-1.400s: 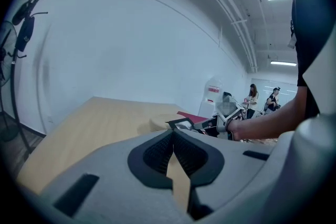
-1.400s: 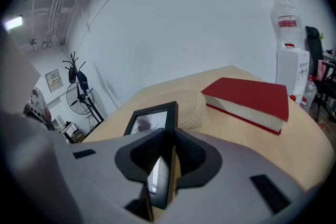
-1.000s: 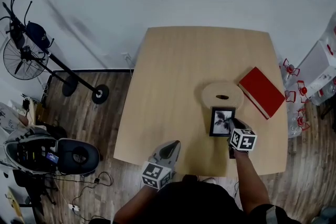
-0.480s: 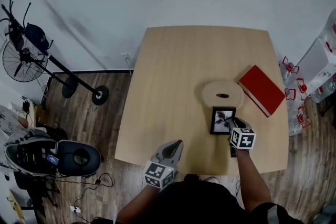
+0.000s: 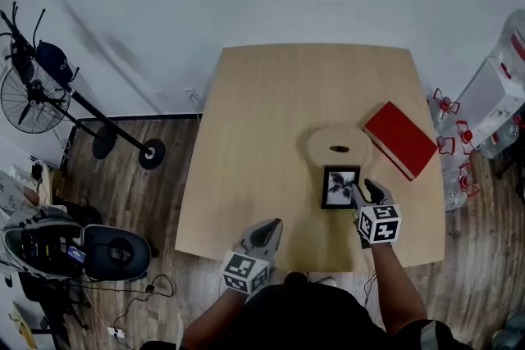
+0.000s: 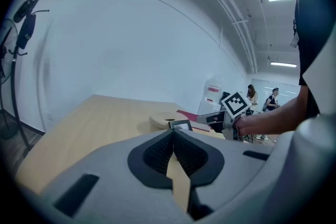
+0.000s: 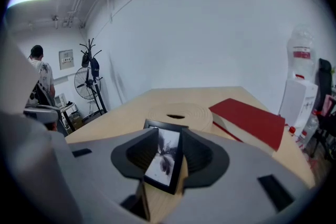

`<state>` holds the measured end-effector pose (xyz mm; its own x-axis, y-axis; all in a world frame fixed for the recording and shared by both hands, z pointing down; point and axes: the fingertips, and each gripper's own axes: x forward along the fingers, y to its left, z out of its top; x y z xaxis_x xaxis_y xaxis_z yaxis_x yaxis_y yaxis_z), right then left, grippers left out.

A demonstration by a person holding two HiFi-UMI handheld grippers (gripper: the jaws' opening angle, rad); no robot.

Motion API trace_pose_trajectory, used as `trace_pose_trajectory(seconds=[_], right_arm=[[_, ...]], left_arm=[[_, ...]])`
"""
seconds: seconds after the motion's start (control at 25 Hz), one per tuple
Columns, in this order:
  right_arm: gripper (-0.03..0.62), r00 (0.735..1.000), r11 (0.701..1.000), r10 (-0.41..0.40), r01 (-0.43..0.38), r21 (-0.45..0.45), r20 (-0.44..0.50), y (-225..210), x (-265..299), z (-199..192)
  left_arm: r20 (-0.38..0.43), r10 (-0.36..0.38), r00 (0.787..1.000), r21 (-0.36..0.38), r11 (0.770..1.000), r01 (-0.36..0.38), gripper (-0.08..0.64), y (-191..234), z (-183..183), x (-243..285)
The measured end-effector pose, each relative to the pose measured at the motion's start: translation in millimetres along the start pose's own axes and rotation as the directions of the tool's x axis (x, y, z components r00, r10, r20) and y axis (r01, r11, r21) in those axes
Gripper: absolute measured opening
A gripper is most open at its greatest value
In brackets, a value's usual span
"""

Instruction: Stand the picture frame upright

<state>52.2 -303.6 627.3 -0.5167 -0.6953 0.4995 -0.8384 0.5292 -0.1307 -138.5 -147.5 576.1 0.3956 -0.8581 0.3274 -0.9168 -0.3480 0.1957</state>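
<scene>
Standing tilted on the desk (image 5: 262, 111) beside the round wooden board (image 5: 338, 147), the picture frame (image 5: 340, 187) sat between the right tool's (image 5: 365, 191) jaws, which had just been opening, seemingly leaving only withdrawal; the left tool's (image 5: 267, 232) jaws were together.

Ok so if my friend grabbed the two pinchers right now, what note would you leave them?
Left gripper: shut, empty, near the table's front edge.
Right gripper: jaws have just been opening; the picture frame sits tilted between them, not squeezed.
Frame: just in front of the round wooden board; red book further right.
Done: frame is up on its edge.
Left: check it stands alone, then draw the right gripper away.
</scene>
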Motion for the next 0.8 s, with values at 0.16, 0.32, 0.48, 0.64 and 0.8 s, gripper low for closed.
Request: trace_pose_trajectory(seconds=[0.16,0.32,0.48,0.64,0.8], right_arm=[[0.126,0.999,0.997,0.018,-0.015,-0.071,0.048,13,-29,24],[0.126,0.996,0.993,0.04,-0.032,-0.115,0.075,23,-55,34],[0.09,0.994,0.986,0.056,-0.041,-0.164,0.092,32,-73,38],[0.02,0.99,0.984,0.06,-0.038,-0.176,0.124,35,-90,45],[0.011,0.986,0.987,0.048,-0.021,-0.162,0.159,33,-105,50]], left_arm=[[-0.014,-0.008,1.0,-0.017,1.0,0.007,-0.005,-6,-1,-1],[-0.019,-0.022,1.0,-0.007,1.0,0.022,-0.005,-16,-1,5],[0.01,-0.045,0.999,0.013,0.999,0.045,-0.005,-26,9,12],[0.023,-0.053,0.998,0.043,0.998,0.052,-0.005,-31,16,15],[0.031,-0.045,0.998,0.045,0.998,0.044,-0.005,-34,23,15]])
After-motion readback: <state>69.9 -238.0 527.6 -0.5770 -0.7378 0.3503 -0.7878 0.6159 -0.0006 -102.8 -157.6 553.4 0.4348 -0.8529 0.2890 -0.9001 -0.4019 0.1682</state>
